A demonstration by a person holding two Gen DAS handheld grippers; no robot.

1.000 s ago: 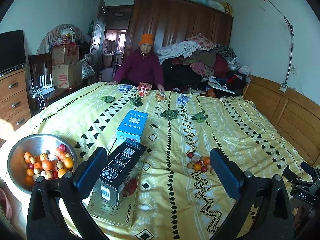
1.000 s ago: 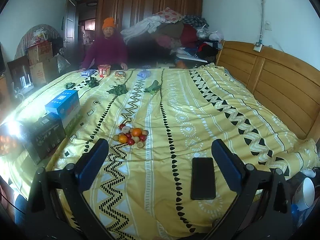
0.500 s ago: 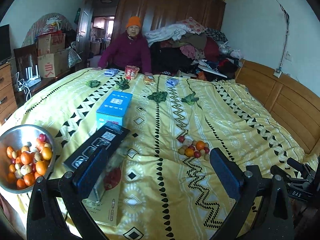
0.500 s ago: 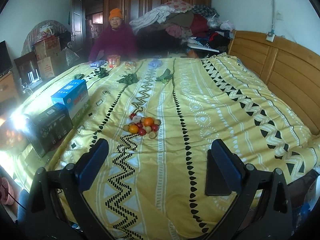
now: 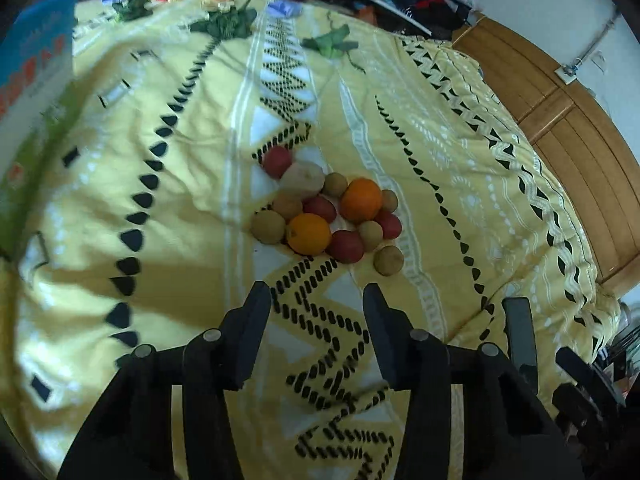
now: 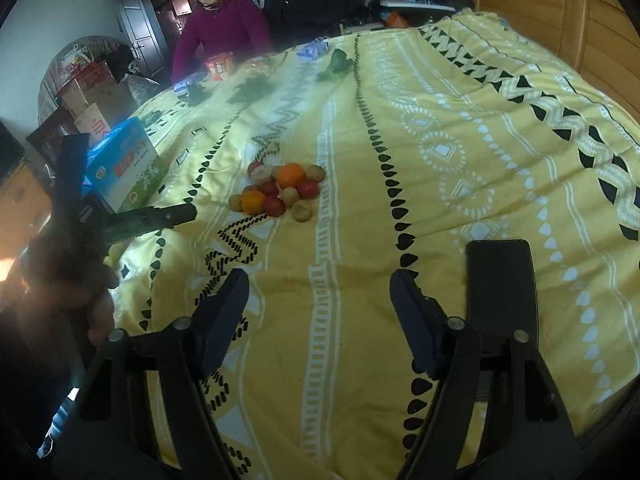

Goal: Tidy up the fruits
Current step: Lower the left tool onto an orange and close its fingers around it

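A small pile of fruit (image 5: pixel 326 216) lies on the yellow patterned bedspread (image 5: pixel 180 208): two oranges (image 5: pixel 309 234), several red fruits and several brown round ones. My left gripper (image 5: pixel 316 300) is open and empty, low over the bed just short of the pile. The pile also shows in the right wrist view (image 6: pixel 280 192). My right gripper (image 6: pixel 320 284) is open and empty, farther back from the pile. The left gripper's body (image 6: pixel 120 220) shows at the left of the right wrist view.
A black phone (image 6: pixel 500 280) lies on the bed beside my right gripper. A blue box (image 6: pixel 124 164) stands left of the fruit. Leafy greens (image 5: pixel 224 24) and snack packs lie at the far side, where a person (image 6: pixel 220 20) sits. A wooden headboard (image 5: pixel 560 120) is at right.
My left gripper has moved forward and down towards the fruit pile, its jaws narrower; the steel bowl has left its view. My right gripper has tilted down and moved a little closer.
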